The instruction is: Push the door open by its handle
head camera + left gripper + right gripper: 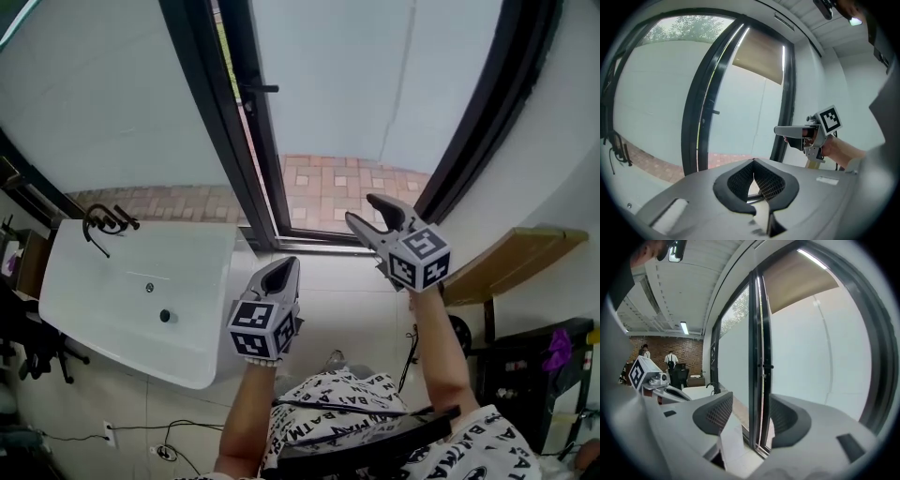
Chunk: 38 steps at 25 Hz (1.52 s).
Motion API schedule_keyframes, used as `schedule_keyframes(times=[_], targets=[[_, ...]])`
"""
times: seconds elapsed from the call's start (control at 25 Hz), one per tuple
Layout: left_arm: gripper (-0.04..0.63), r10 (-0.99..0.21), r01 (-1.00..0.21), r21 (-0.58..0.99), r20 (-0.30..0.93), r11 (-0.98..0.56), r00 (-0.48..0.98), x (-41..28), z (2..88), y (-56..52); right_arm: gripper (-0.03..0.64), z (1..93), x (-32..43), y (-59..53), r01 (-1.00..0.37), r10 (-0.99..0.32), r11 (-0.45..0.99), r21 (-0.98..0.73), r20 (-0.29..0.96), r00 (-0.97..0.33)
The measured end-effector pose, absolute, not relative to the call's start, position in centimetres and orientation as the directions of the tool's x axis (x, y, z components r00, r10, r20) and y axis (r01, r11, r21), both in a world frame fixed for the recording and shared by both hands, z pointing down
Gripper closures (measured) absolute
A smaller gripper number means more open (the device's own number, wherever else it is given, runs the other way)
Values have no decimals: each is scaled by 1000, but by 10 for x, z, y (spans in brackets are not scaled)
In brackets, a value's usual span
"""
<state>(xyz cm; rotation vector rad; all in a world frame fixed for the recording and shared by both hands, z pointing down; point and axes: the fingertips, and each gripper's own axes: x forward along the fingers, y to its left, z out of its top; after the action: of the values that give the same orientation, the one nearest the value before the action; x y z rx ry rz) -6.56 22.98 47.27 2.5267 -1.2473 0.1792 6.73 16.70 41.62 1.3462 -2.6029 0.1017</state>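
Left gripper (281, 266): nearest me, low and central, clenched on nothing; the pads meet with no thing between them.
Right gripper (364, 209): raised further forward, jaws released and standing wide. Only the far door edge shows through the gap; nothing is held.
Door (375, 84): pale glass leaf in a dark frame, straight ahead, well beyond both grippers. A thin bright slit runs beside its left edge, so it may be off the latch; I cannot be sure.
Handle (260, 89): short dark lever jutting from that left edge, well apart from my right jaws.
Sink (112, 281): white basin on my left, clear of the path to the door.
Step in hand: the reach to the handle, as I judge it; no contact yet.
Doing it well: carry the right gripper up and left until the lever sits squarely between the open jaws, then close on it near the door edge, not at its tip. Push straight through along the door's swing, wrist firm.
Watch for: a slanted grip on a thin lever would likely slip; the closed left gripper should keep back from the frame.
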Motion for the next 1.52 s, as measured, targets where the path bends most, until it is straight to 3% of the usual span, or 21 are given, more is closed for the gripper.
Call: schedule_keyframes(times=[0.2,0.32,1.08,1.52], targets=[[606,-772,-806,284,249,-519,584,-68,481,224,356,409,75,137,-791,-782,608,59,213,-585],[606,-772,-814,293,273,-501,573,-65,492,221,314,410,75,121,-776,-765,629,45,214,-608],[606,-792,-834,279,274,-477,545,-61,499,52,325,411,26,-60,-725,-714,689,11,180,-676],[606,-789,-829,279,269,-485,552,-71,486,-40,345,406,-31,-161,-621,-614,783,49,227,-756]])
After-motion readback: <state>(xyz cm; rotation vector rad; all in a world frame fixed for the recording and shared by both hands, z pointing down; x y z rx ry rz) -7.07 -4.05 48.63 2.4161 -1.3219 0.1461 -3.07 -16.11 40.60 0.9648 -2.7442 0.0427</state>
